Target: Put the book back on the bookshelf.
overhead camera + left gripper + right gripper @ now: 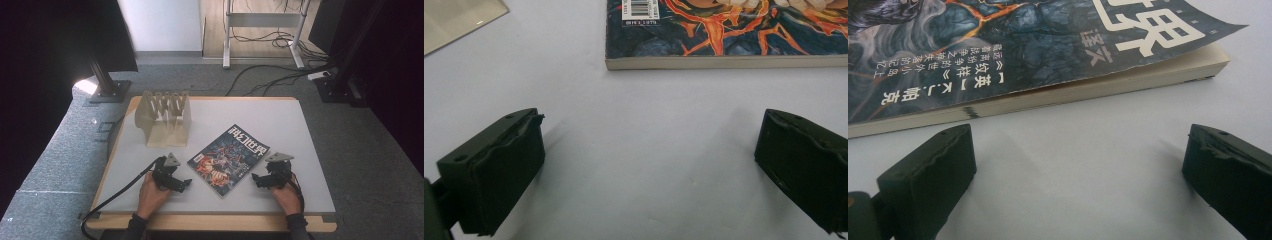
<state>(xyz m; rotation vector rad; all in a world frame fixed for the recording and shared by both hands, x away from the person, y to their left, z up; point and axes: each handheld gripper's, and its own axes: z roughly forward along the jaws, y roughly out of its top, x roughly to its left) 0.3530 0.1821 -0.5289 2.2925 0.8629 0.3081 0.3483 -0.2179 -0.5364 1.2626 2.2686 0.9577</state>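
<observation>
A magazine (pixel 229 159) with a dark blue and orange cover lies flat and skewed in the middle of the grey table top (pixel 280 120). My left gripper (pixel 186 183) rests on the table just left of it, jaws wide open and empty, facing its spine edge (pixel 724 62). To the magazine's right sits my right gripper (pixel 255 178), also open with nothing between its jaws. In the right gripper view the page edge (pixel 1048 100) lies just beyond the jaws, with the cover corner curling up a little.
A pale slotted rack (pixel 164 117) stands at the table's back left; its corner (pixel 459 20) appears in the left gripper view. Black cables trail from both grippers off the near edge. Stand bases and floor cables lie beyond the table.
</observation>
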